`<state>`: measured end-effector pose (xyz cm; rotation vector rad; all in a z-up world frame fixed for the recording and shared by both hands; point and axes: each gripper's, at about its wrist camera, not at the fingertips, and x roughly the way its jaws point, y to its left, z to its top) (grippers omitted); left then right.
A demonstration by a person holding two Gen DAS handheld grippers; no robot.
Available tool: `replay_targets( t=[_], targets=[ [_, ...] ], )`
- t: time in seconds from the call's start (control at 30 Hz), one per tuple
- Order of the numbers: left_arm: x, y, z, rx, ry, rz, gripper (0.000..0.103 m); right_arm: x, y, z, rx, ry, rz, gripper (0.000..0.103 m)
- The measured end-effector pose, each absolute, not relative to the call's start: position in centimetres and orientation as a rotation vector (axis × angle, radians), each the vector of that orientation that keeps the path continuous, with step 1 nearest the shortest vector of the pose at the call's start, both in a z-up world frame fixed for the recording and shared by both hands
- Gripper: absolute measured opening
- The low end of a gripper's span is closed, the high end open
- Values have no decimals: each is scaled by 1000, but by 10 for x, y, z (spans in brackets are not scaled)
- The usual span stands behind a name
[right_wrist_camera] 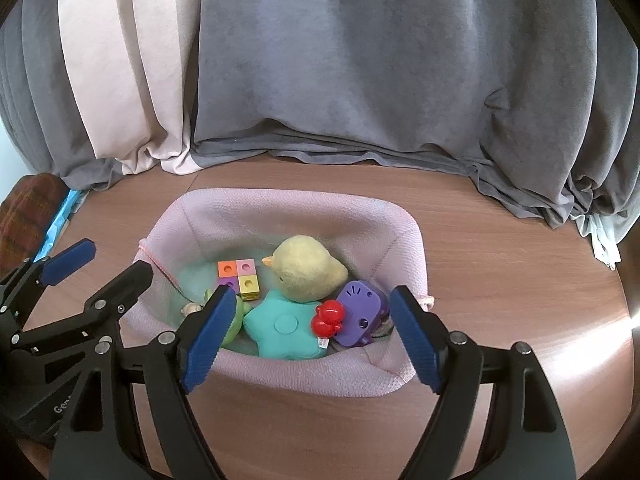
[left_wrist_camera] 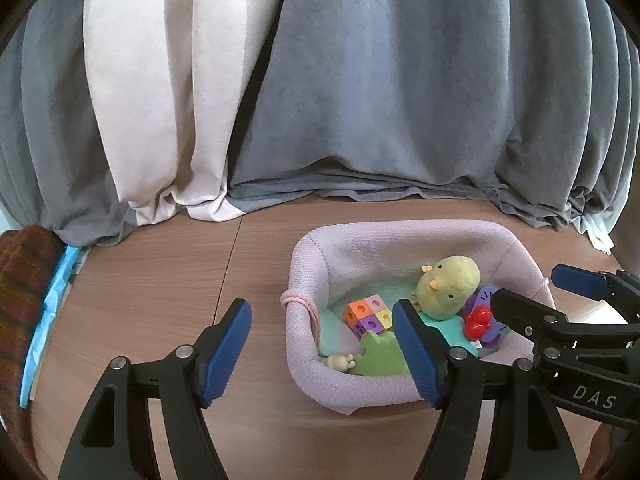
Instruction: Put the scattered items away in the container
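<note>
A soft pink fabric basket (left_wrist_camera: 400, 240) (right_wrist_camera: 300, 204) sits on the wooden table. Inside lie a yellow-green plush chick (left_wrist_camera: 448, 286) (right_wrist_camera: 310, 268), a block of coloured cubes (left_wrist_camera: 368, 312) (right_wrist_camera: 238, 276), a teal plush star (right_wrist_camera: 284, 328), a small red duck (right_wrist_camera: 329, 318), a purple toy (right_wrist_camera: 360, 312) and a green piece (left_wrist_camera: 378, 360). My left gripper (left_wrist_camera: 320, 320) (right_wrist_camera: 116, 258) hovers open at the basket's left wall, holding nothing. My right gripper (right_wrist_camera: 314, 300) (left_wrist_camera: 528, 286) stands open above the basket's near side, its pads touching no toy.
Grey curtains (left_wrist_camera: 400, 100) and a white curtain (left_wrist_camera: 168, 100) hang down to the table's far edge. At the far left lie a brown plaid cloth (left_wrist_camera: 20, 280) and a light blue packet (left_wrist_camera: 48, 312). Bare wood (left_wrist_camera: 160, 272) stretches left of the basket.
</note>
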<state>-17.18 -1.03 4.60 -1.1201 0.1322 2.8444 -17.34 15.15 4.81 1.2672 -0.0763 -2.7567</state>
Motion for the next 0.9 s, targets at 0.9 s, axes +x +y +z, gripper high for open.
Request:
replay_targets(
  t=[0.9],
  targets=[
    [-130, -3, 61, -1127, 173, 2856, 72, -136, 161, 60, 1285, -69, -2775, 80]
  ],
)
